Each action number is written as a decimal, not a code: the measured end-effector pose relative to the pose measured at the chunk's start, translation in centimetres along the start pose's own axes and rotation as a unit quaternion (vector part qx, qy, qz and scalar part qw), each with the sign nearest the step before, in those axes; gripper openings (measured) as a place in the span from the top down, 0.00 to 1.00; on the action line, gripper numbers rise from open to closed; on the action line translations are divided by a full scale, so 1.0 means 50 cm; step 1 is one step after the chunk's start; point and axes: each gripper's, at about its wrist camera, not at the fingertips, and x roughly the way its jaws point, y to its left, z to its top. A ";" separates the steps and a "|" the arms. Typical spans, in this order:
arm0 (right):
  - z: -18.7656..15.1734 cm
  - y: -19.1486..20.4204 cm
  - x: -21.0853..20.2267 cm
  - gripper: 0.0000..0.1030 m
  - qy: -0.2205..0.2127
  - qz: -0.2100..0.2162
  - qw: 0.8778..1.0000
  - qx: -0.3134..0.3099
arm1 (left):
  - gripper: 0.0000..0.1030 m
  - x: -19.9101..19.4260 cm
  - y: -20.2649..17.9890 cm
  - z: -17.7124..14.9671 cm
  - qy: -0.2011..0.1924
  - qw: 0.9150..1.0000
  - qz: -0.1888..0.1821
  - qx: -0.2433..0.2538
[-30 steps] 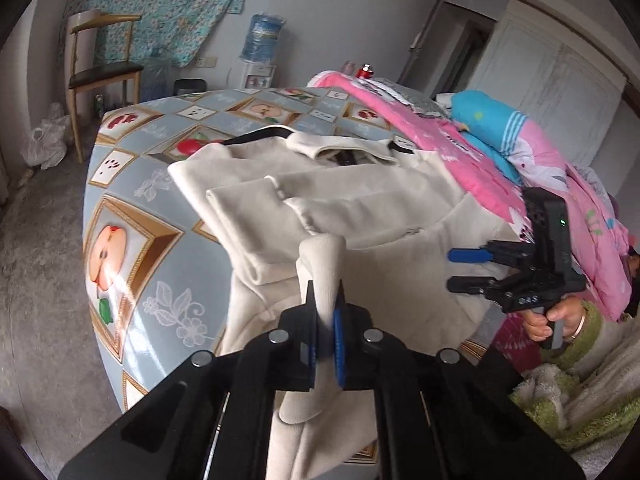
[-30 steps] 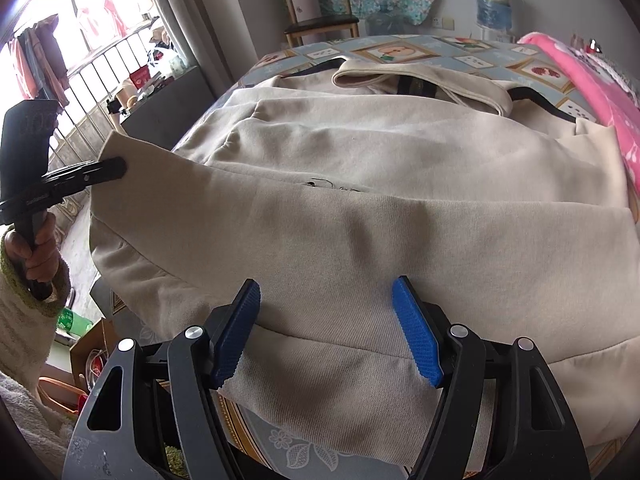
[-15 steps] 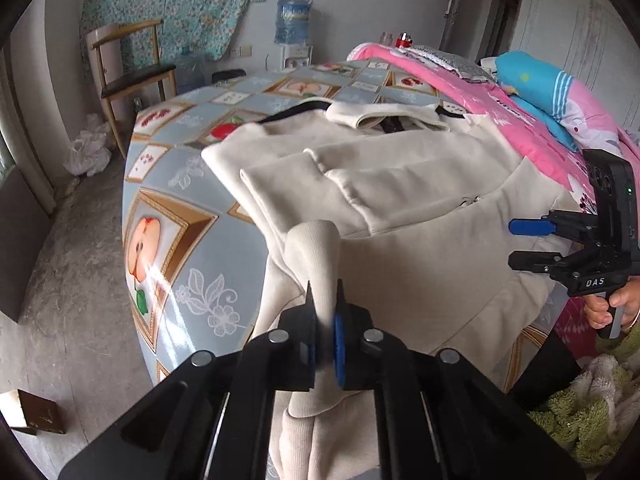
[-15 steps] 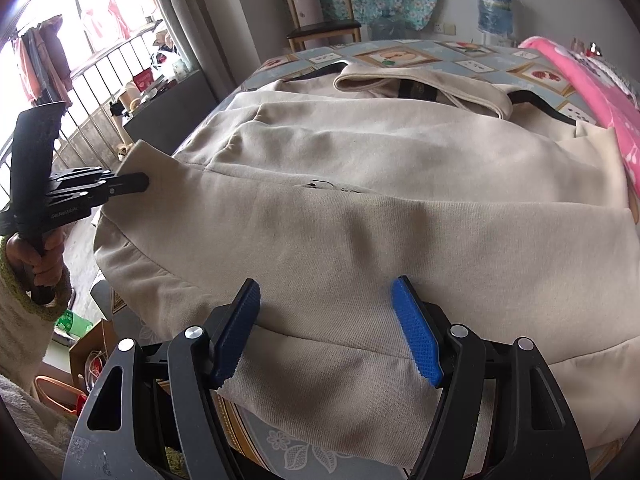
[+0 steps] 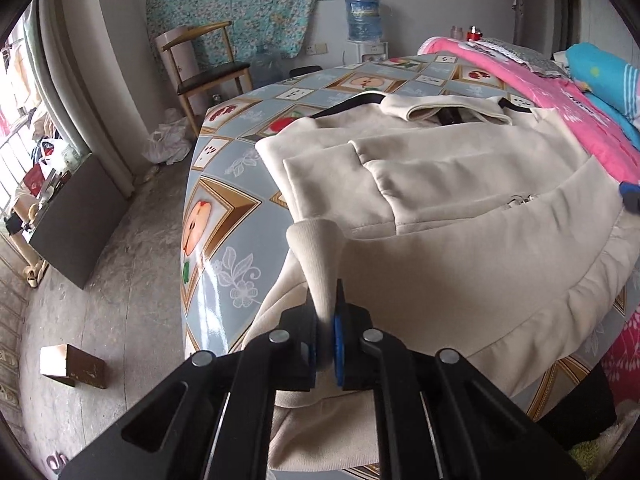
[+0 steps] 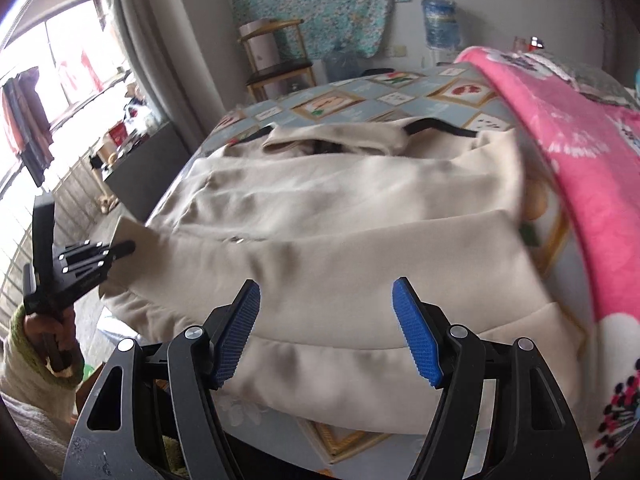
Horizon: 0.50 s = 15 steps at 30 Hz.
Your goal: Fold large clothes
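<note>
1. Table point(image 5: 224, 216): carries a patterned cloth and serves as the landmark here. A pink blanket point(image 6: 580, 152) lies along its right side.
2. Jacket point(image 5: 460, 248): a cream garment spread across the table, collar at the far edge, hem hanging over the near edge. Its sleeves are already laid across the chest.
3. Left gripper point(image 5: 325, 320): clamped on the jacket's ribbed hem corner at the table's near left edge, with the cloth standing up between the pads.
4. Right gripper point(image 6: 325, 332): jaws spread wide with nothing between them, poised just above the hem at the table's near edge. No contact with the cloth can be confirmed.
5. Step in hand (judgement): the bottom fold. One hem corner is secured; the other is not yet taken.
6. Next move (judgement): the right gripper needs to pinch the hem toward the blanket side. Both corners then lift together and travel toward the collar, keeping the hem line level.
7. View differences: the right wrist view shows the left gripper point(image 6: 116, 249) from outside, the hand point(image 6: 44, 332) on its handle, and the free hem width. The left wrist view shows the closed pads, the zip pull near the table's middle, and only a blue sliver of the right gripper at the frame edge.
</note>
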 end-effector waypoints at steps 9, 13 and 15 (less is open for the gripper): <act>0.178 -0.198 0.099 0.35 0.072 0.076 0.991 0.078 | 0.93 0.023 -0.029 0.008 0.034 0.998 0.053 0.014; 0.205 -0.269 0.186 0.35 0.128 0.097 0.978 0.136 | 0.93 0.033 -0.022 0.012 0.045 0.998 0.051 -0.003; 0.190 -0.294 0.206 0.35 0.153 0.110 0.969 0.161 | 0.93 0.035 -0.025 0.011 0.047 0.998 0.051 -0.004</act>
